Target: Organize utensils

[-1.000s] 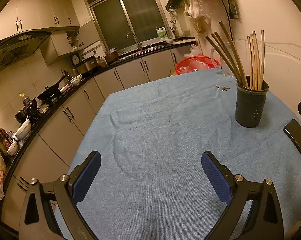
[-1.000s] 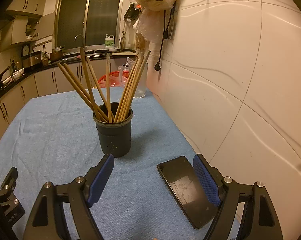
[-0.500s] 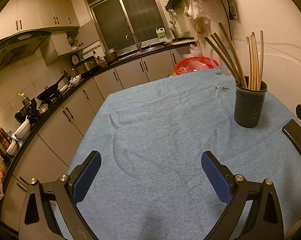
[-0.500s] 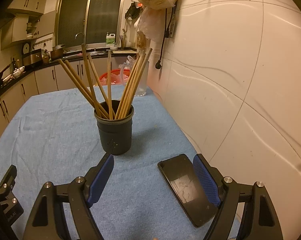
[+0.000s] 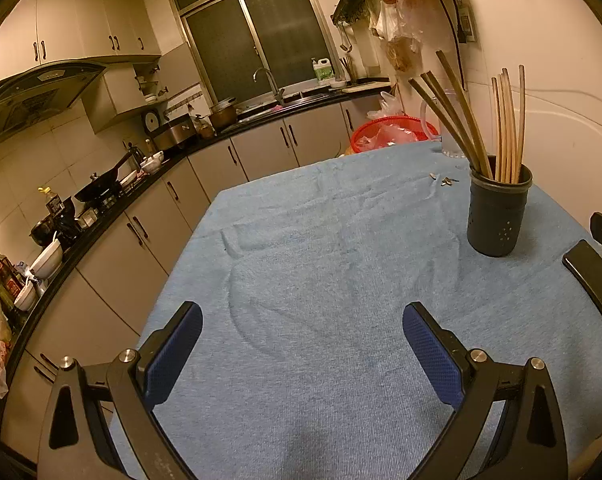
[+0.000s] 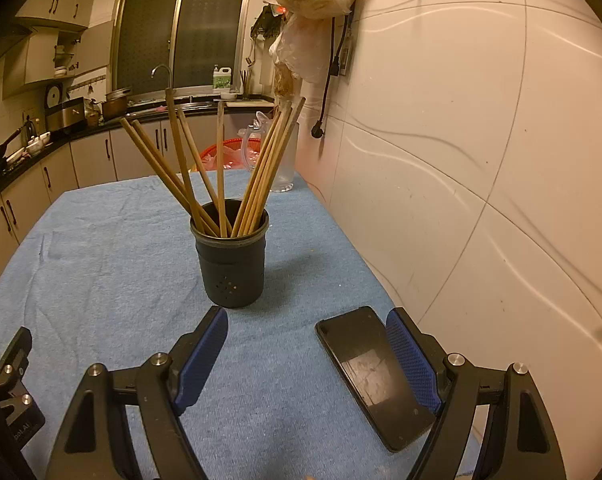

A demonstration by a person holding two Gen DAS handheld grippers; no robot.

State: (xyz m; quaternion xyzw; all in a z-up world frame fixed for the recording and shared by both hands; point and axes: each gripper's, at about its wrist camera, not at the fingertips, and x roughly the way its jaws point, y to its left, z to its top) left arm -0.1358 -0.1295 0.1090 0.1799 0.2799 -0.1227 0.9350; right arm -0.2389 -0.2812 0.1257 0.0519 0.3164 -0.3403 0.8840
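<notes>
A dark round utensil holder (image 6: 231, 264) stands upright on the blue tablecloth (image 6: 101, 264), holding several wooden chopsticks (image 6: 221, 168) that fan outward. It also shows at the right of the left wrist view (image 5: 497, 210), chopsticks (image 5: 505, 120) in it. My right gripper (image 6: 307, 354) is open and empty, a short way in front of the holder. My left gripper (image 5: 301, 354) is open and empty over bare cloth, well left of the holder.
A black phone (image 6: 375, 374) lies flat by my right gripper's right finger, near the wall. A clear jug (image 6: 287, 160) and a red basket (image 5: 393, 136) are at the table's far end. Small metal bits (image 5: 445, 180) lie behind the holder. Kitchen counters run along the left.
Both grippers have drawn back slightly from the holder, which looks a little smaller and farther. Nothing was taken hold of or let go.
</notes>
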